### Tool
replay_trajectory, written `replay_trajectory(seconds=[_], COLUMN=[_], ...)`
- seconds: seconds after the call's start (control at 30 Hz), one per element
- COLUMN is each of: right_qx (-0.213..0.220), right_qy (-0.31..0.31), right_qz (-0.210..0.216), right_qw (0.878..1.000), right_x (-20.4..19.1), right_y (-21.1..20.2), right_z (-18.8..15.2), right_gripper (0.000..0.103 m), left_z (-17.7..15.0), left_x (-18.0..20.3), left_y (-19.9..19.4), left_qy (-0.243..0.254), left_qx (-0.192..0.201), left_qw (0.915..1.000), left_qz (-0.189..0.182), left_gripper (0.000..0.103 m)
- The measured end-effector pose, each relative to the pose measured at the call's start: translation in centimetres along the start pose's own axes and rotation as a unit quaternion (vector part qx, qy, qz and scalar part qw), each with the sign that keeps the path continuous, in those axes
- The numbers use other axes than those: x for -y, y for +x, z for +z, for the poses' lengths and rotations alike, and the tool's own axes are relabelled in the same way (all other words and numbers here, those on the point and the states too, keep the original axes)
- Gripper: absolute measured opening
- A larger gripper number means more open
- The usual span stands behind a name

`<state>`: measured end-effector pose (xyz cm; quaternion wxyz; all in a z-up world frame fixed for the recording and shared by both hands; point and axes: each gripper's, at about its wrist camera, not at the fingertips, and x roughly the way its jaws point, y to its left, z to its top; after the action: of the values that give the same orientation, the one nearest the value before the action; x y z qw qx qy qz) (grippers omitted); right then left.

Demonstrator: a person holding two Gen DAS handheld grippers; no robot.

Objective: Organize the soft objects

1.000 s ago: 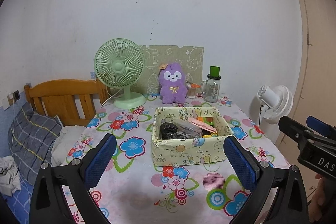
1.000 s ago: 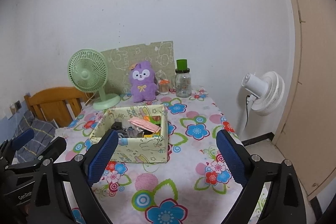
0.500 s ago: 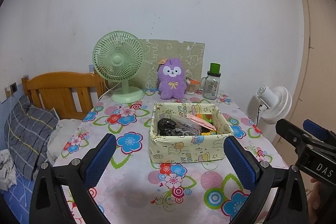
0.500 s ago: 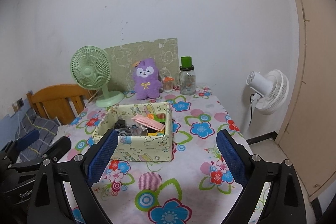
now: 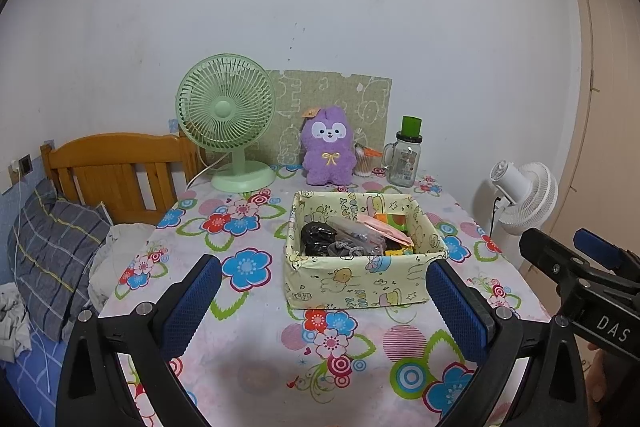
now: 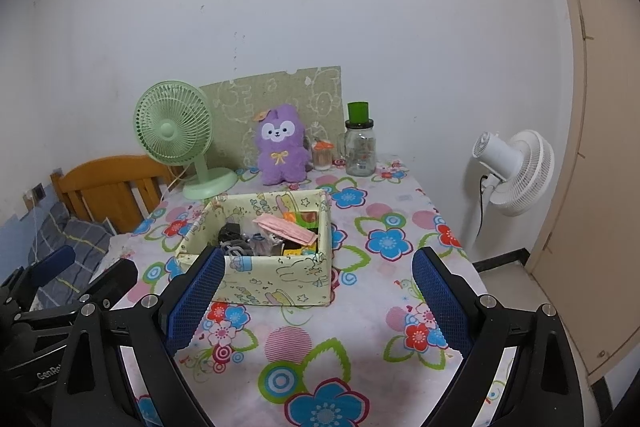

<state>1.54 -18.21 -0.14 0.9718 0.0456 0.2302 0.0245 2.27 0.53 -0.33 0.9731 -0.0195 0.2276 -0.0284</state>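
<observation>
Left wrist: hovering wide open and empty, left gripper point(image 5: 323, 301) facing fabric storage box point(image 5: 362, 281) on floral tablecloth point(image 5: 256, 339), purple plush toy point(image 5: 329, 147) sitting behind. Right wrist: right gripper point(image 6: 320, 297) likewise gaping, holding nothing, box ahead-left.

"DAS" on right gripper point(image 5: 576, 267)

A purple plush toy point(image 5: 328, 147) with a white face, a yellow bow on its chest and an orange tag by one ear sits upright at the back of the counter point(image 5: 248, 307), between the green fan and the glass jar. Nearer, a pale yellow cartoon-print fabric box point(image 5: 360, 279) stands open, holding a pink cloth piece point(image 5: 386, 229), dark soft items point(image 5: 318, 243) and clutter.
</observation>
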Motion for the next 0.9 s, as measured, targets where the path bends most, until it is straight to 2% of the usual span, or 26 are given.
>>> replay_trajectory(seconds=[0.9], right_qx=[0.005], right_qy=[-0.003], right_qz=[-0.003], right_qw=[1.000], right_x=[-0.23], right_y=[-0.16], right_z=[0.30], right_gripper=[0.096], left_z=[0.31], left_x=[-0.18], left_y=[0.02], left_qy=[-0.004], left_qx=[-0.002], left_qw=[1.0000], left_qz=[0.001], left_gripper=[0.103])
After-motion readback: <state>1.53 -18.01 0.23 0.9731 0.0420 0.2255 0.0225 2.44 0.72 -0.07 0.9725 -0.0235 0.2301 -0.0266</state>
